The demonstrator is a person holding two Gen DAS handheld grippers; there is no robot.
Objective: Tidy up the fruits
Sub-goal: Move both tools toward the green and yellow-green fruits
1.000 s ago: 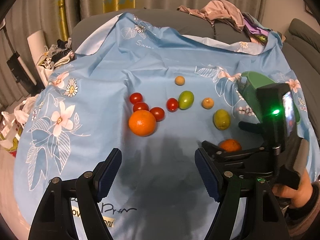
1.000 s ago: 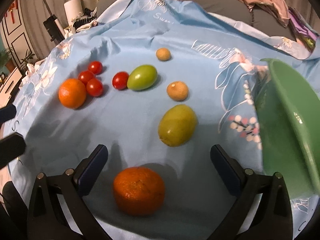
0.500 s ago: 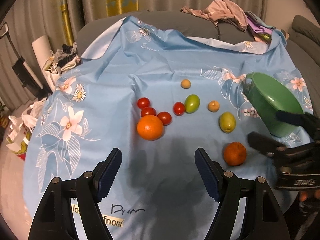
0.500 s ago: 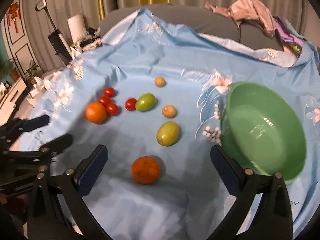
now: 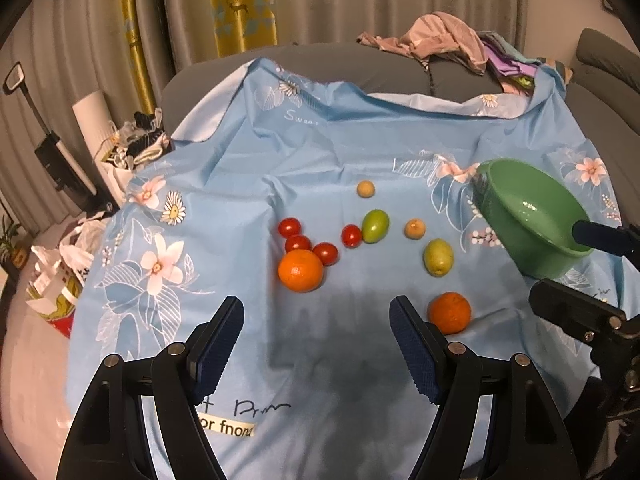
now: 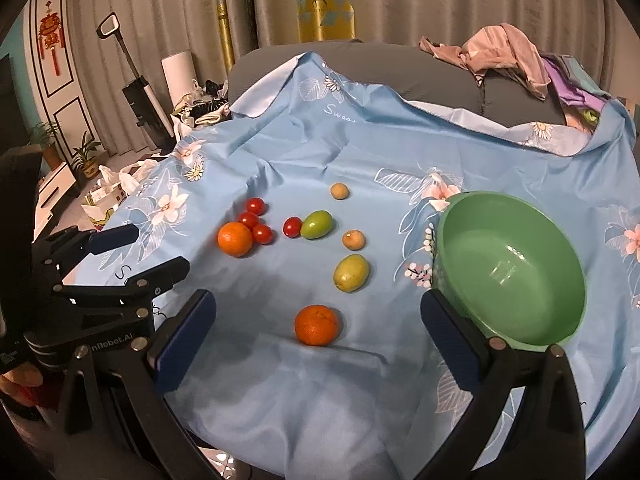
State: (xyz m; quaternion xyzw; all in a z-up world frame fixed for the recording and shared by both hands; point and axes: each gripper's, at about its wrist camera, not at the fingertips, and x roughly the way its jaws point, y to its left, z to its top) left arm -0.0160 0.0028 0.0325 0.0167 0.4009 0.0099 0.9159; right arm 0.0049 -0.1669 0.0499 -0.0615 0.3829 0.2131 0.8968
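Observation:
Fruit lies loose on a light blue flowered cloth (image 5: pixel 248 184). A large orange (image 5: pixel 300 271) (image 6: pixel 235 239) sits by several red cherry tomatoes (image 5: pixel 298 243) (image 6: pixel 256 220). A green tomato (image 5: pixel 375 225) (image 6: pixel 317 224), a yellow-green fruit (image 5: pixel 438 257) (image 6: pixel 351 273), two small tan fruits (image 5: pixel 414 228) (image 6: pixel 353 239) and a smaller orange (image 5: pixel 449 312) (image 6: pixel 317 325) lie toward the right. An empty green bowl (image 5: pixel 532 216) (image 6: pixel 512 264) stands at the right. My left gripper (image 5: pixel 316 344) (image 6: pixel 136 252) is open and empty, held back from the large orange. My right gripper (image 6: pixel 316 356) (image 5: pixel 576 268) is open and empty, just before the smaller orange.
The cloth covers a grey sofa (image 6: pixel 420 76) with a heap of clothes (image 5: pixel 448 46) on its back. Bags and clutter (image 5: pixel 60 272), a white roll (image 6: pixel 178 72) and a stick vacuum (image 6: pixel 136 92) stand on the floor at the left.
Both grippers have drawn back and up from the fruit, so more of the cloth and the whole bowl show. The fruit has not moved. Both stay open.

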